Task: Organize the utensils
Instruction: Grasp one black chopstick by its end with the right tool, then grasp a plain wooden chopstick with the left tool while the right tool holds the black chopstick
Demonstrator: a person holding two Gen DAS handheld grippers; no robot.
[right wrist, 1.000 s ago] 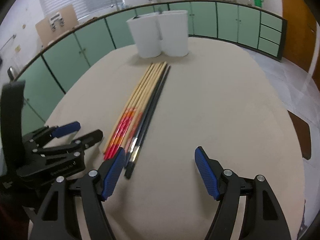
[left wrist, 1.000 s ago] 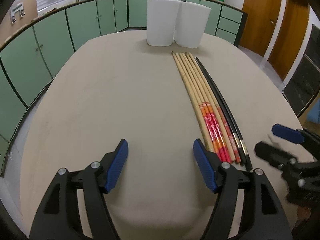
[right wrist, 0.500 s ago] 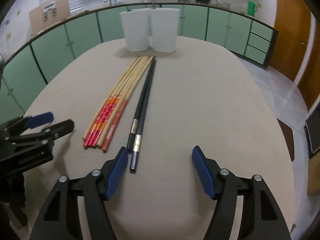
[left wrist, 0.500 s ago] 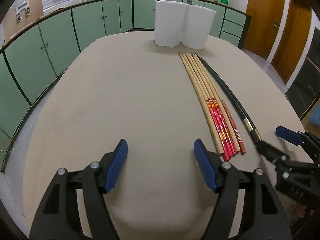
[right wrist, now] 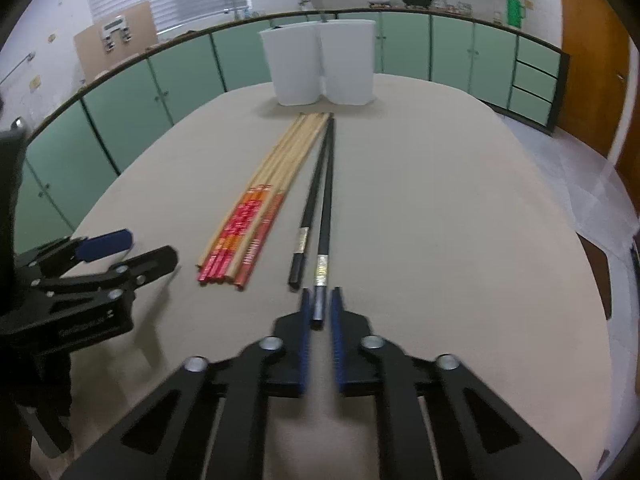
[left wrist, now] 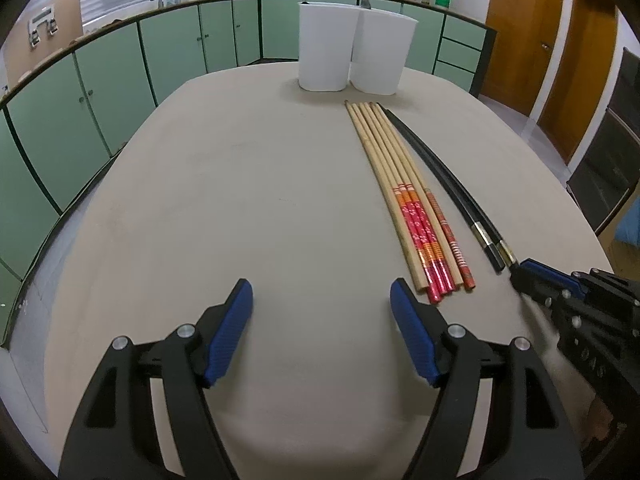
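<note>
Several wooden chopsticks with red and orange ends (left wrist: pixel 400 184) (right wrist: pixel 256 208) lie side by side on the beige table. Two black chopsticks (right wrist: pixel 320 192) (left wrist: pixel 448 180) lie to their right. My right gripper (right wrist: pixel 320 304) is shut on the near end of the right-hand black chopstick (right wrist: pixel 325 216), low at the table; it shows at the right edge of the left wrist view (left wrist: pixel 524 272). My left gripper (left wrist: pixel 320 304) is open and empty above bare table, left of the wooden chopsticks; it also shows in the right wrist view (right wrist: pixel 136 250).
Two white tall containers (left wrist: pixel 324 48) (left wrist: pixel 382 54) (right wrist: pixel 296 66) (right wrist: pixel 348 62) stand together at the table's far end, just past the chopstick tips. Green cabinets run behind the table. Wooden doors (left wrist: pixel 520 32) are at the right.
My right gripper has moved in over the black chopsticks and closed on the end of the right-hand one. The black pair sits apart from the wooden ones. My left gripper has stayed open.
</note>
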